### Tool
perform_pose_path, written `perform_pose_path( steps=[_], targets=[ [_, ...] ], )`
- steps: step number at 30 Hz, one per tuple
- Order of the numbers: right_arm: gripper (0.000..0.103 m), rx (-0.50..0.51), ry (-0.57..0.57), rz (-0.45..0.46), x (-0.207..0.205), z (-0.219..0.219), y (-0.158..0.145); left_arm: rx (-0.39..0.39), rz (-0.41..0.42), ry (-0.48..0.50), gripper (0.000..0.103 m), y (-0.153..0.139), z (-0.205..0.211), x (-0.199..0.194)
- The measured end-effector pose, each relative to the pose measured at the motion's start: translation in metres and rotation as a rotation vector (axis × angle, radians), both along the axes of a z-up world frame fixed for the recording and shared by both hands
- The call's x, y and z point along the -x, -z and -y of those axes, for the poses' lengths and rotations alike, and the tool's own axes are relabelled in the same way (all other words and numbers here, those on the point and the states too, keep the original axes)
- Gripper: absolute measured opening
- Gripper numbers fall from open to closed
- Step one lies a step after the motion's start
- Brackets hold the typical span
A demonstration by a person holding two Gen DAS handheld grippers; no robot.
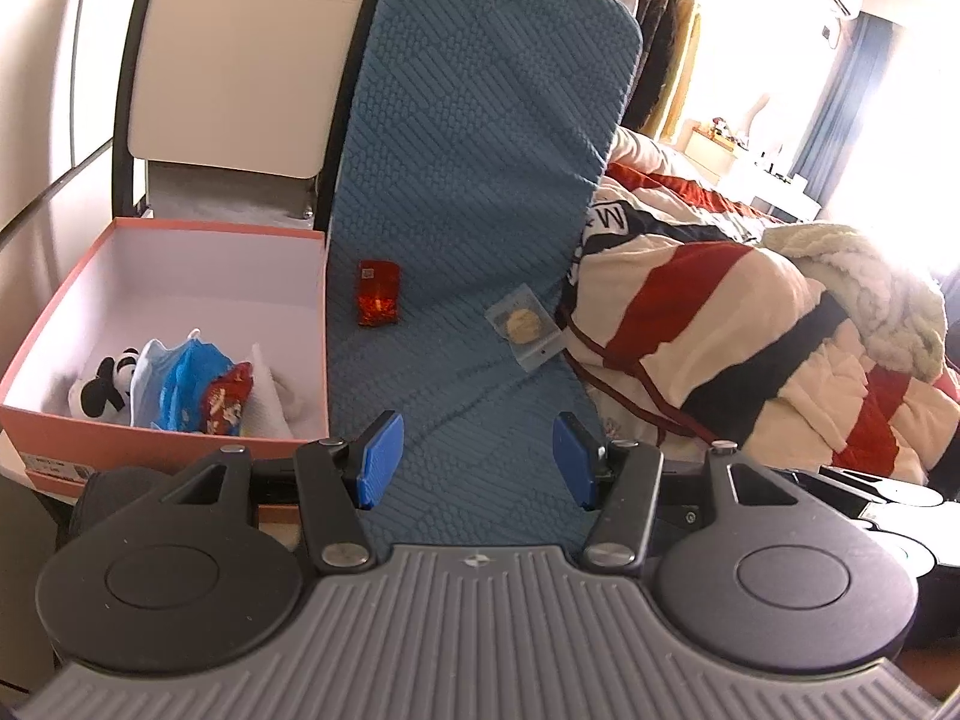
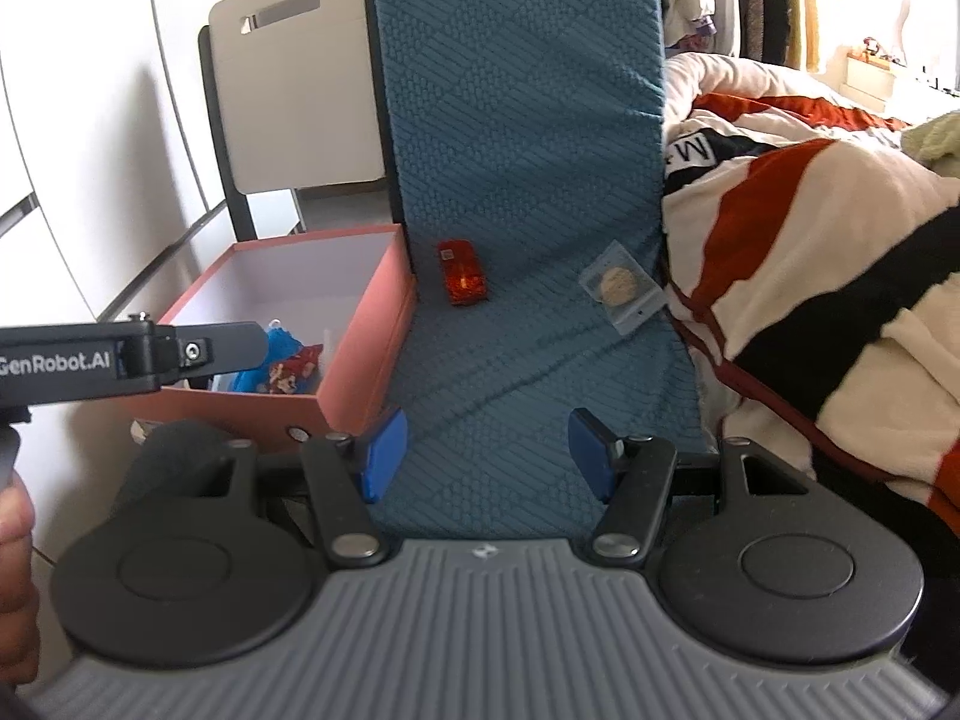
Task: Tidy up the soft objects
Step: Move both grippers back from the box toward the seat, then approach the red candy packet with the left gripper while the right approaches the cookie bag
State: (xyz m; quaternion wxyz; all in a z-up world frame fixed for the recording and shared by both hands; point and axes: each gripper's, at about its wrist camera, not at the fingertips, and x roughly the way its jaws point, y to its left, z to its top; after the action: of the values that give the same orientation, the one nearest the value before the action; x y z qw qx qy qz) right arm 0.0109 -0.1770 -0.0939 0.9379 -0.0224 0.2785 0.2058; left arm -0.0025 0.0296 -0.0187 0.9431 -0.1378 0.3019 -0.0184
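Note:
A red foil packet (image 1: 378, 293) (image 2: 462, 273) and a clear packet with a round biscuit (image 1: 524, 324) (image 2: 621, 286) lie on a blue textured mat (image 1: 480, 192) (image 2: 522, 180). Left of the mat stands a pink box (image 1: 162, 450) (image 2: 360, 348) holding a panda plush (image 1: 105, 387), a blue bag (image 1: 183, 384) and a red snack pack (image 1: 231, 405) (image 2: 294, 372). My left gripper (image 1: 477, 459) is open over the mat's near end, nothing between its blue pads. My right gripper (image 2: 489, 453) is open likewise. The left gripper's body (image 2: 120, 360) shows at the left of the right wrist view.
A striped red, black and cream quilt (image 1: 750, 336) (image 2: 840, 276) is heaped right of the mat. A white chair back (image 1: 240, 60) (image 2: 300, 102) stands behind the box. Clothes hang on a rack (image 1: 654, 12) at the back. A hand (image 2: 15, 564) is at the left edge.

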Motion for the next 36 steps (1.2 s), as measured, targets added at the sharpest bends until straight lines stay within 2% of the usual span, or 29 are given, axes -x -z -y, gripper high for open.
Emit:
perform_pose_path(
  steps=[7, 18, 28, 36],
  targets=[
    [0.062, -0.01, 0.029, -0.006, 0.01, 0.02, 0.01, -0.004, -0.007, 0.022, 0.061, 0.008, 0.018, 0.005],
    [0.062, -0.024, 0.084, -0.007, 0.006, 0.047, 0.03, -0.033, -0.031, 0.057, 0.061, 0.022, 0.038, -0.014],
    [0.062, -0.009, 0.095, -0.004, -0.022, 0.051, 0.047, -0.065, -0.063, 0.049, 0.061, 0.038, 0.036, -0.052],
    [0.062, 0.005, 0.097, 0.0, -0.06, 0.045, 0.065, -0.1, -0.071, 0.053, 0.061, 0.055, 0.033, -0.095]
  ],
)
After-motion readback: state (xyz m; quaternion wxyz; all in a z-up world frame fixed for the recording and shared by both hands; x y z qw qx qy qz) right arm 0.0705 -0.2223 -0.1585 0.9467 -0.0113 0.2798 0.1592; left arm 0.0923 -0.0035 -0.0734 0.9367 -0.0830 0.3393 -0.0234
